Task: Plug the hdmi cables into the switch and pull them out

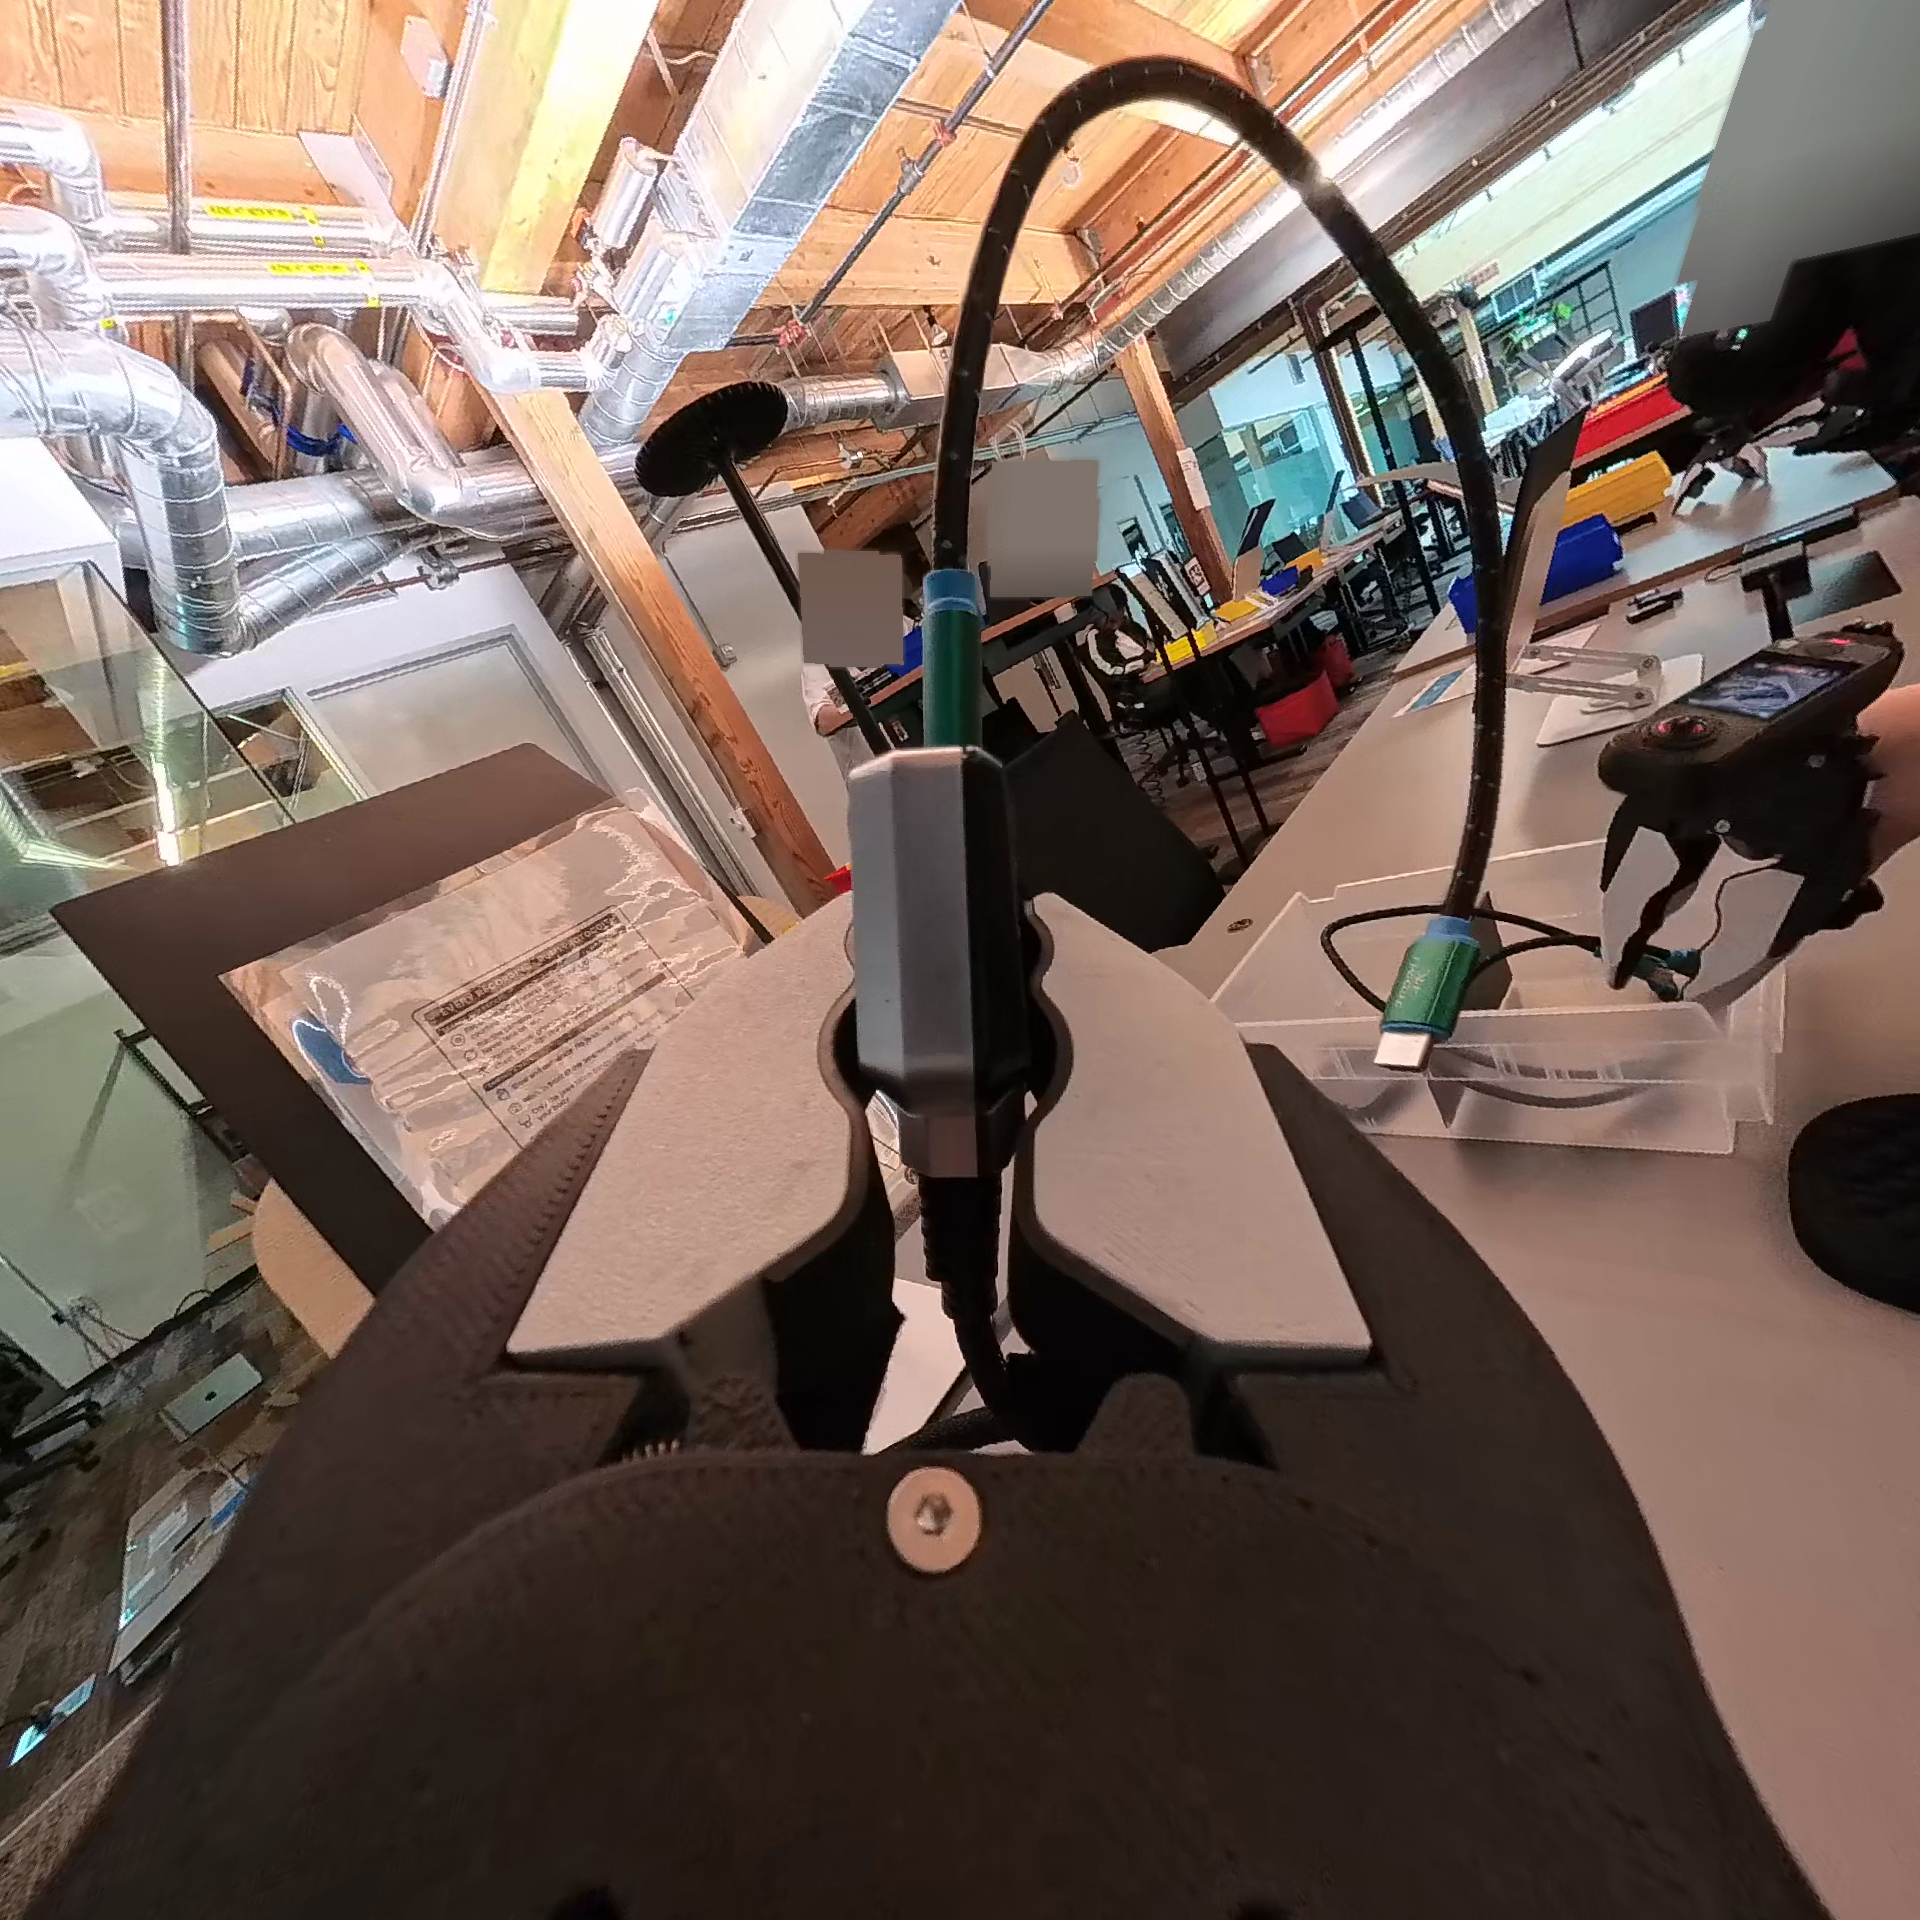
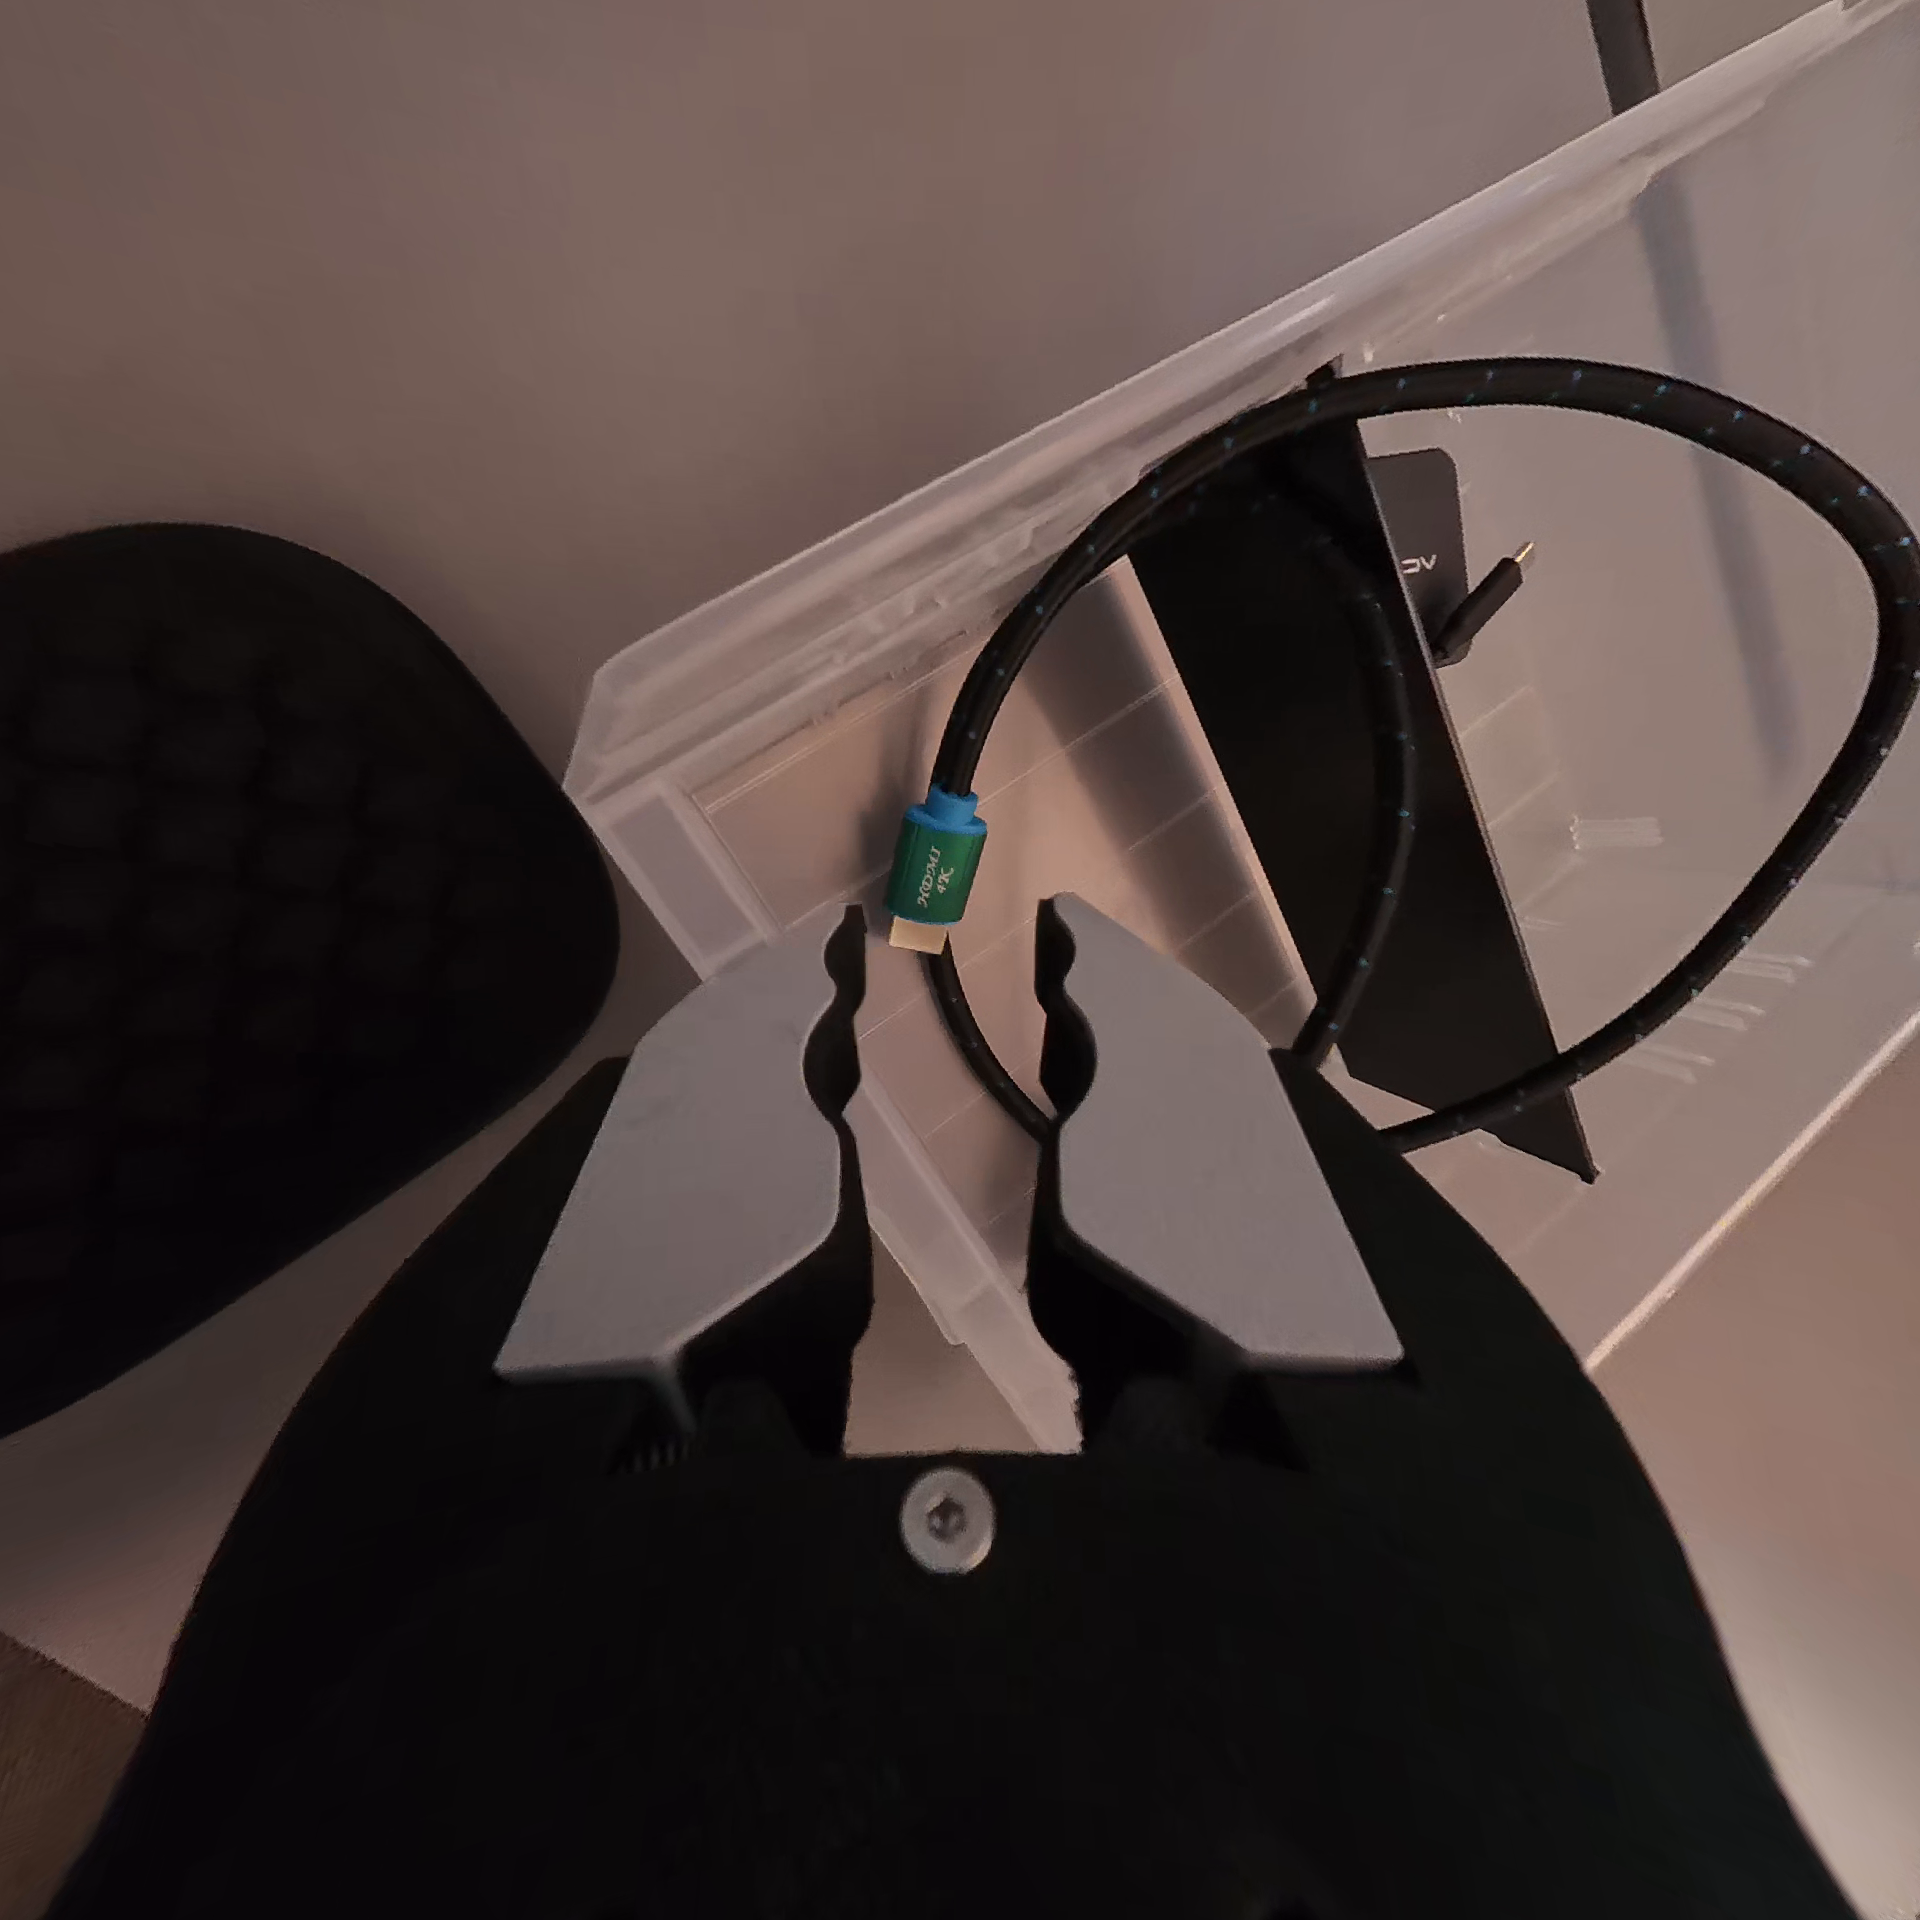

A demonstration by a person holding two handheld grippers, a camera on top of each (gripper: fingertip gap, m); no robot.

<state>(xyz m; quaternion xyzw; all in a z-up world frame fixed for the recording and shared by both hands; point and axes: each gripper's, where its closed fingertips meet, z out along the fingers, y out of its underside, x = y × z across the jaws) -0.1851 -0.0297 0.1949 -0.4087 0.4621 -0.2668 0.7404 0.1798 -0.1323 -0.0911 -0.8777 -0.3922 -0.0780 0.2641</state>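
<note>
Fingers of the left gripper (image 1: 940,997) pinch the grey switch (image 1: 914,925) upright in their notch, its own black lead running down between them. Beyond the fingertips, one green plug (image 1: 951,675) sits in the switch's top end, and its braided cable (image 1: 1195,156) arches over to a second green plug (image 1: 1418,992) hanging free above the clear tray (image 1: 1507,1081).

The right gripper (image 2: 951,920) has its fingers spread, holding nothing; a green plug (image 2: 932,873) lies just ahead of the tips, between them, with its black cable (image 2: 1507,405) looping through the clear tray (image 2: 831,644) beyond. I cannot tell whether this is the same plug that hangs in the left view.

Count: one switch, at least one braided cable, two green plugs in the left view.

The switch looks light and rigid, so a firm pinch should steady it. The cable seems springy enough to swing a plug aside; gripping the hard green shell, not the braid, looks best. Its smooth surface may slip.
</note>
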